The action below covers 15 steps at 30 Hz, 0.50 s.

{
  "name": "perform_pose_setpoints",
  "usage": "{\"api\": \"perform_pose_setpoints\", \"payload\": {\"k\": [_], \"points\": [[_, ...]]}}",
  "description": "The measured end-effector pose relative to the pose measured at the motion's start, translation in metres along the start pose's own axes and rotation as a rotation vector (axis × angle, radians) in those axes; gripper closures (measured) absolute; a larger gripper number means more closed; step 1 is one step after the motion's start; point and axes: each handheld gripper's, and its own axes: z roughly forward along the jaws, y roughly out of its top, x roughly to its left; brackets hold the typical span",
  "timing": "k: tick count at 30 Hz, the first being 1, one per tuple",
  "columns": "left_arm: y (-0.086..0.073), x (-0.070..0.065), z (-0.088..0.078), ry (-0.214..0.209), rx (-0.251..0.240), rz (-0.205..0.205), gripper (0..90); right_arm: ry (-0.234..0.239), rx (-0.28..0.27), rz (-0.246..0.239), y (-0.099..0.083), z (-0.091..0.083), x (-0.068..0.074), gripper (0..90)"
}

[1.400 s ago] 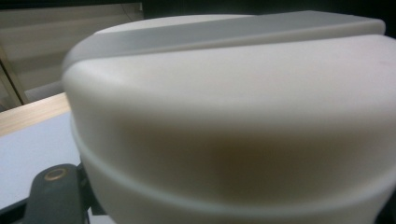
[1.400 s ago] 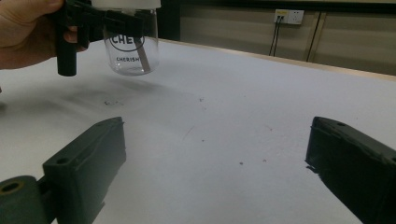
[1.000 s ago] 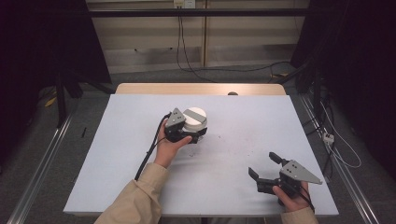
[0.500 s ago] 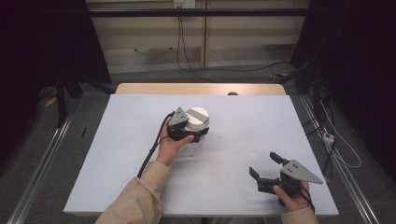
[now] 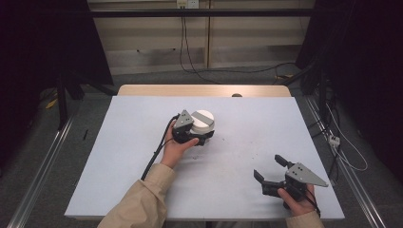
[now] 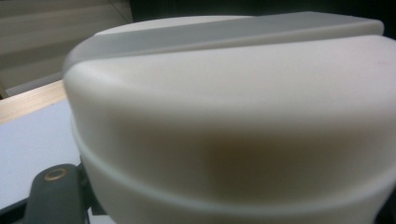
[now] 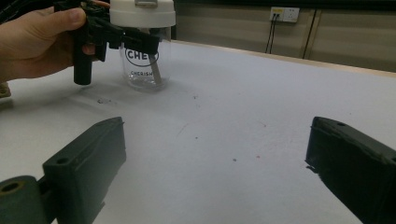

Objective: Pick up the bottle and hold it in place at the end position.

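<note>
My left gripper (image 5: 192, 130) pinches the clear glass jar (image 7: 144, 70) with its white round lid (image 5: 203, 122), upright mid-table on the pale blue tabletop (image 5: 119, 156), while my right gripper (image 5: 272, 172), well apart, holds its 2 jaws spread.

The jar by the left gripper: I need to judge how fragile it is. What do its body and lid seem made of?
Jar body: clear, glossy, printed lettering; glass or hard plastic, can't tell which. Lid: opaque white, smooth matte, likely plastic.
</note>
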Motion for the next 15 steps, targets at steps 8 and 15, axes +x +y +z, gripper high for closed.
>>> {"api": "perform_pose_setpoints", "payload": {"k": [8, 15], "points": [[-0.0033, 0.0017, 0.0025, 0.003, 0.002, 0.013, 18.6, -0.001, 0.003, -0.004, 0.0, 0.0006, 0.0008, 4.3], [-0.0033, 0.0022, 0.0002, -0.008, 0.016, 0.027, 18.5, -0.002, 0.005, -0.008, 0.0, 0.0009, 0.0007, 4.3]]}}
